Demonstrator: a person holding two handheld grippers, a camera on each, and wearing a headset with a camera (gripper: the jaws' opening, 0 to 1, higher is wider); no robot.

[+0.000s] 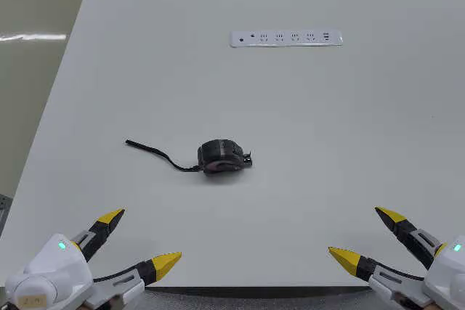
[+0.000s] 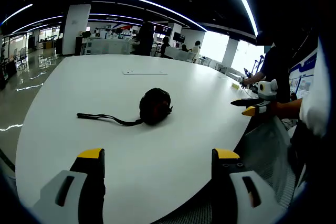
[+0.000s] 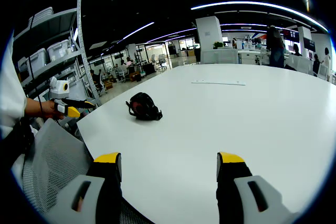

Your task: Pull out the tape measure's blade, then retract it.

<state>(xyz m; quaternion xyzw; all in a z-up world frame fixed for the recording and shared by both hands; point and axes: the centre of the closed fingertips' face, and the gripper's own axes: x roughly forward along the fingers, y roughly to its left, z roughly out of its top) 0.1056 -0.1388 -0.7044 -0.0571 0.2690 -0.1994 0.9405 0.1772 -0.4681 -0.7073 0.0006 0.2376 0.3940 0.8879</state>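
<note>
A black tape measure (image 1: 221, 157) lies on the white table (image 1: 290, 107), its black wrist strap (image 1: 156, 154) trailing to the left. It appears as a dark lump in the left gripper view (image 2: 155, 106) and in the right gripper view (image 3: 143, 107). My left gripper (image 1: 144, 239) hovers open at the table's near left edge, well short of the tape measure; its yellow-tipped fingers (image 2: 91, 155) hold nothing. My right gripper (image 1: 368, 236) is open at the near right edge, also apart from it, with empty fingers (image 3: 231, 158).
A white power strip (image 1: 285, 38) lies flat toward the far side of the table. The table's front edge (image 1: 254, 289) runs just ahead of both grippers. Shelving (image 3: 47, 51) and a mesh chair back (image 3: 58, 161) stand off to the side.
</note>
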